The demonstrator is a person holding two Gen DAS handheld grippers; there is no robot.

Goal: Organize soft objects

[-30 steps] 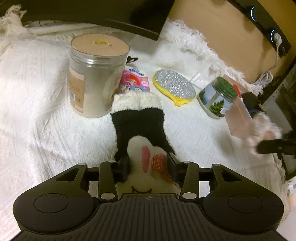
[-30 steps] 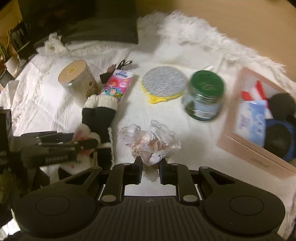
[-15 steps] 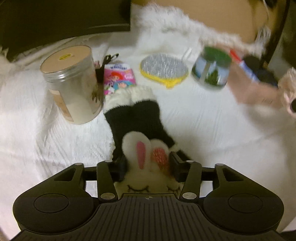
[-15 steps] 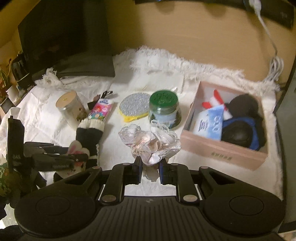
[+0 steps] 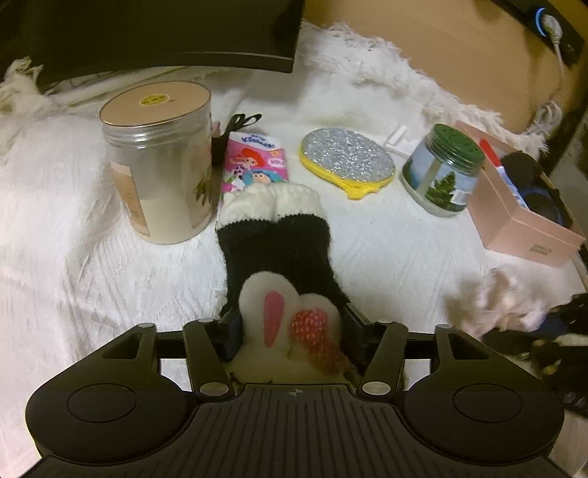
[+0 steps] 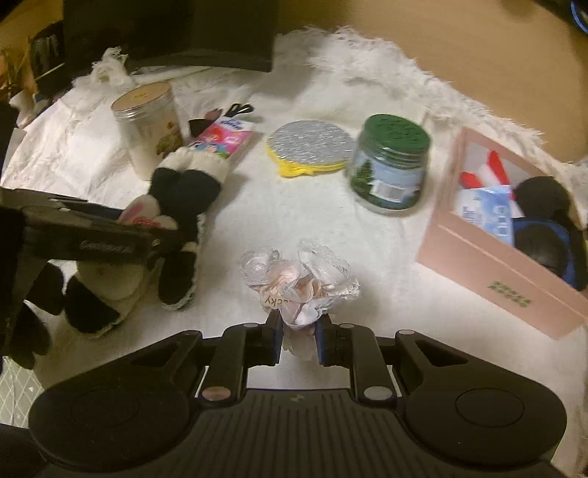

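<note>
My left gripper [image 5: 290, 325] is shut on a pair of black-and-white bunny socks [image 5: 279, 257], whose cuffs trail toward the tissue pack. The socks also show in the right wrist view [image 6: 180, 206], held by the left gripper [image 6: 158, 235]. My right gripper [image 6: 298, 332] is shut on a pale pink lace scrunchie [image 6: 299, 279], held above the white blanket; it shows blurred in the left wrist view [image 5: 496, 298]. A pink box [image 6: 514, 272] at the right holds dark earmuffs and a blue pack.
On the white blanket [image 5: 55, 220] stand a clear lidded jar [image 5: 161, 161] and a green-lidded jar [image 5: 441, 176]. A pink tissue pack [image 5: 255, 165] and a glittery yellow pad [image 5: 347, 160] lie between them. A dark monitor base [image 5: 147, 33] is behind.
The right gripper with the scrunchie came lower and closer to the blanket, left of the pink box. The left gripper keeps hold of the socks and shifted its view slightly.
</note>
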